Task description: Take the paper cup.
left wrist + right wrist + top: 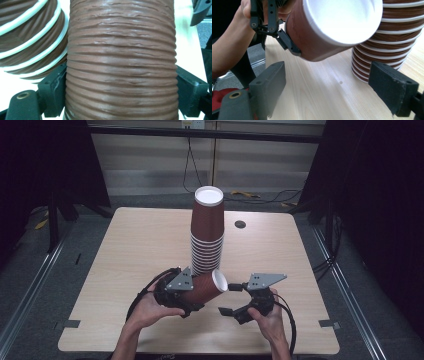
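A tall stack of upturned brown ribbed paper cups (207, 235) stands mid-table, and is seen close up in the left gripper view (27, 37) and the right gripper view (387, 47). My left gripper (192, 292) is shut on a single brown cup (206, 287) that lies sideways just above the table in front of the stack, white mouth to the right. In its own view the jaws of the left gripper (122, 96) press both sides of the cup's wall (122, 50). My right gripper (230, 299) stands open just right of the cup's mouth. The right gripper (332, 90) holds nothing; the cup (332, 27) hangs beyond it.
The wooden table (125, 270) has a round cable hole (240, 224) at the back right. Black frame posts and floor rails flank it. Cables lie on the floor behind the table (260, 197). Both hands come in over the front edge.
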